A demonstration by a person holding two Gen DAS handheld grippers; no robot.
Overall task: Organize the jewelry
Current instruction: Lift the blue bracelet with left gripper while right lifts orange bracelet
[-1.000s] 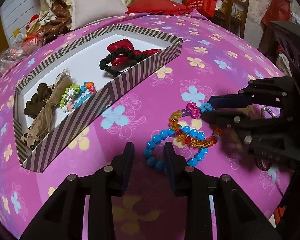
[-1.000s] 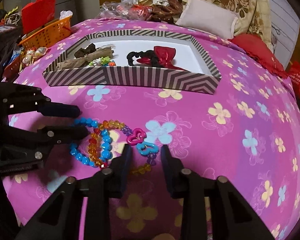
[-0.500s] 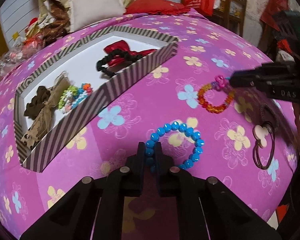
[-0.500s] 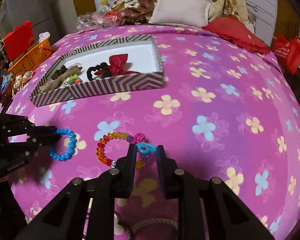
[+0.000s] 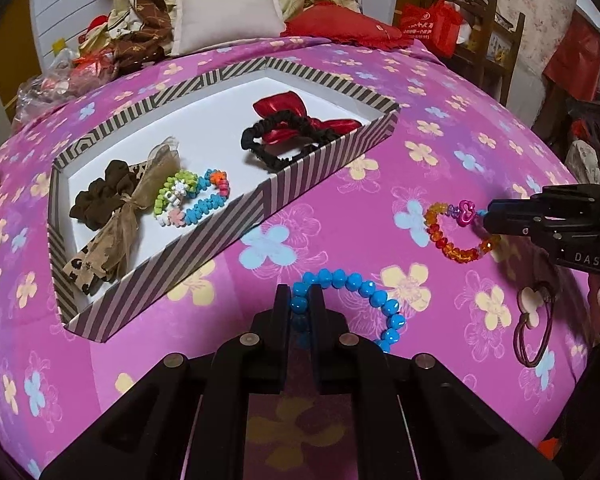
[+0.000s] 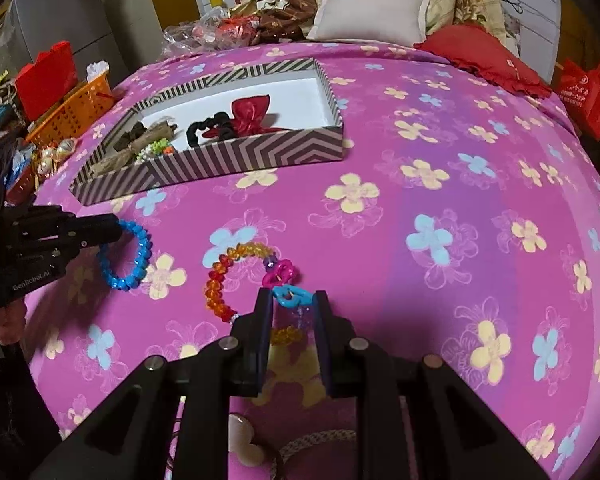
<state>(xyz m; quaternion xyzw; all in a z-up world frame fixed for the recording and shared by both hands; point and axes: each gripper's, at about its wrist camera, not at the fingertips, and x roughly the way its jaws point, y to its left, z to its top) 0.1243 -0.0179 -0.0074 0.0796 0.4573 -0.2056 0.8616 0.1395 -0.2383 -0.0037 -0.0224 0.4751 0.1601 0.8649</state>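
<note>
A: Two bracelets, one per gripper. The left gripper (image 5: 300,300) has its fingers pinched narrow on the blue bead bracelet (image 5: 360,284), low centre of the left wrist view; most of the loop trails to the right of the fingertips, over the pink floral bedspread (image 5: 340,120).

B: And the right gripper (image 6: 290,300)?

A: Fingers narrowed around the orange bead bracelet (image 6: 220,280) at its blue heart charm (image 6: 290,295). The charm sits between the tips, the pink charm (image 6: 278,272) just beyond them, and the orange loop hangs off to the left. Whether the pads truly clamp the charm I cannot tell for certain, but it looks held.

B: Destination?

A: The striped tray (image 5: 308,164), upper left of the left wrist frame. It already carries a red bow scrunchie (image 5: 296,120), a brown hair tie (image 5: 104,196) and a small pastel bead bracelet (image 5: 192,200).

B: Advice for the carry?

A: My judgement: lift each loop clear of the tray's near wall before crossing, keep the two well apart so the beads don't tangle, and release over bare white floor.
</note>
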